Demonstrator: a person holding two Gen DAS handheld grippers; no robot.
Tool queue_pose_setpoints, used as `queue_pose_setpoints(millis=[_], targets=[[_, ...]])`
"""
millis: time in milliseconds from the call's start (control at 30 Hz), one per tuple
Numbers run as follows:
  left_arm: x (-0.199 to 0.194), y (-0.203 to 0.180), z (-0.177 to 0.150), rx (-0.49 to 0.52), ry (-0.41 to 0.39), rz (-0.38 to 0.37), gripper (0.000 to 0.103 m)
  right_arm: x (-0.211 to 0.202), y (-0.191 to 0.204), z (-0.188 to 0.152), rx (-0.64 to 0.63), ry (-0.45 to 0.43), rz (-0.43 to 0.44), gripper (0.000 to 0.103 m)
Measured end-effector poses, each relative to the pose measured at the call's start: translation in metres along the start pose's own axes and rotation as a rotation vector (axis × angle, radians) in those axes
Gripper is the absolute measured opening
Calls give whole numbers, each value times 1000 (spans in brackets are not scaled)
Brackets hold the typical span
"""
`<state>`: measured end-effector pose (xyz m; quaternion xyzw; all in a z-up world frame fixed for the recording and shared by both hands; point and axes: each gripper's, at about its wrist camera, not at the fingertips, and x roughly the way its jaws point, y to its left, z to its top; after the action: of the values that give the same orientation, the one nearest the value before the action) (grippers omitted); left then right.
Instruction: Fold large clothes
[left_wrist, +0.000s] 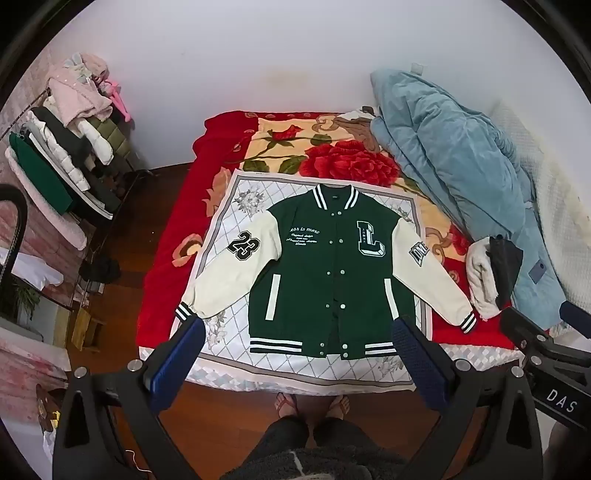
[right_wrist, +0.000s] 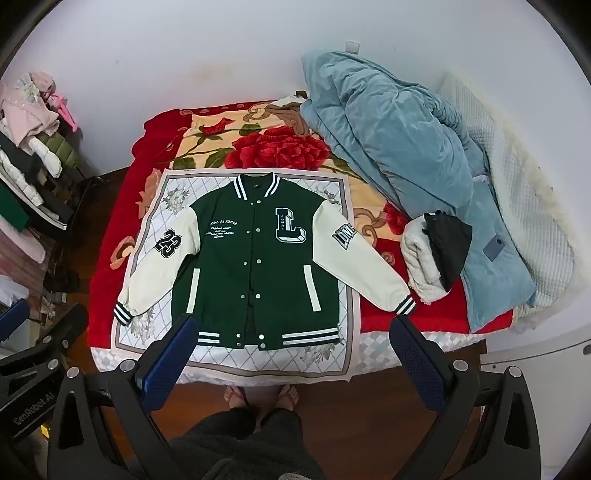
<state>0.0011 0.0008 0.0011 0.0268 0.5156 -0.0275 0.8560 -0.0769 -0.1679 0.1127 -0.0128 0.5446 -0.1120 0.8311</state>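
On bed (left_wrist: 166, 280), flat jacket (left_wrist: 325, 273)

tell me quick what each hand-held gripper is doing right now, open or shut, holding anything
Left hand-held gripper: open, holding nothing, above the near edge of the jacket.
Right hand-held gripper: open, holding nothing, also held above the jacket's hem.

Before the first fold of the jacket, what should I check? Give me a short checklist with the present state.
1. Jacket lies flat, front up, sleeves spread: ok.
2. Snaps closed: not ok, the lower front gapes.
3. Left gripper open and empty: ok.
4. Right gripper open and empty: ok.
5. Right cuff on the white cloth: not ok, it lies past its edge.
6. Towel pile clear of the sleeve: cannot tell.
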Motion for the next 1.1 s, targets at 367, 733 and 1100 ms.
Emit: queue_pose_setpoints(millis=[367,733,1100], targets=[[-2,1,-5,5,-5,0,103,-2,2,10,-2,-1,-7,103],[4,-8,5,8,4,3,103,-2,3,11,-5,1,-11,103],[4,-7,7,9,3,3,103,-4,4,15,-6,0,-14,103]])
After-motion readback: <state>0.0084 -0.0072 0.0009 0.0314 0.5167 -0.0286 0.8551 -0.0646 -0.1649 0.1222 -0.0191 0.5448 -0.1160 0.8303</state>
